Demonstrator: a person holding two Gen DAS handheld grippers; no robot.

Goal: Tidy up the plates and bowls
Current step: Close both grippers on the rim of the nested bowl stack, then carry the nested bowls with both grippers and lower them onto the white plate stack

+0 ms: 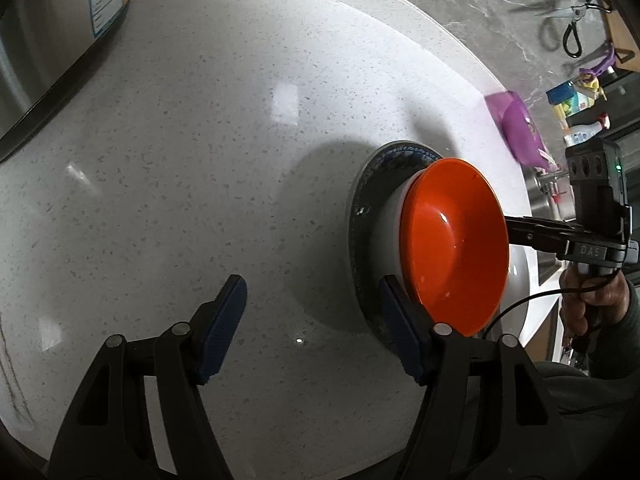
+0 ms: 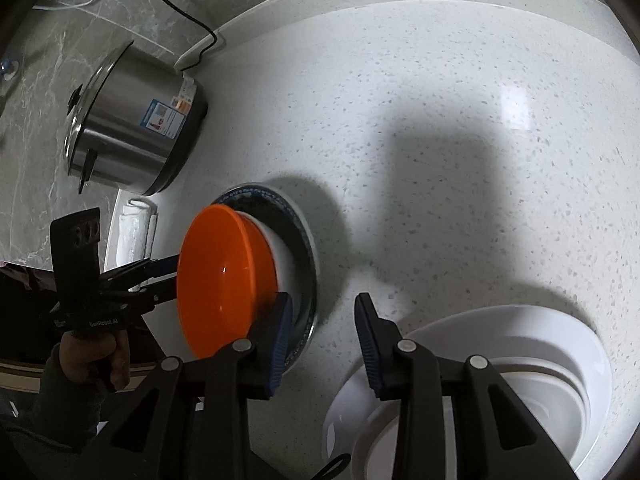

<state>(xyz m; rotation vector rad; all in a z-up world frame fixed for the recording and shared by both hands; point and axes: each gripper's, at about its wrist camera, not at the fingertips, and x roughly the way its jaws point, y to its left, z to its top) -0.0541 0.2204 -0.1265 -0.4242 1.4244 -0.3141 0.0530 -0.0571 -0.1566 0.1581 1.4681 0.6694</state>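
While both claws hang over a pale speckled countertop [image 1: 180, 160], an orange bowl [image 1: 454, 244] sits right of centre in the left wrist view, nested in a white bowl [image 1: 390, 216] that stands on a dark plate with a blue patterned rim [image 1: 360, 216]. The left gripper [image 1: 312, 328] fills the bottom of that frame with its blue-padded fingers spread wide, holding nothing; its right finger overlaps the near edge of the plate and the orange bowl. At the right edge the right gripper [image 1: 516, 232] reaches toward the orange bowl's far rim, though how far its fingers are parted cannot be read there.

From the right wrist view, the same stack lies left of centre, the orange bowl [image 2: 224, 280] uppermost. The right gripper [image 2: 324, 340] stands parted and empty, its left finger in front of the plate [image 2: 308, 248]. A stack of white dishes [image 2: 560, 356] occupies the lower right. At the left edge the left gripper [image 2: 168, 276] is seen side-on beside the orange bowl. A steel pot with a lid [image 2: 132, 128] stands at upper left.
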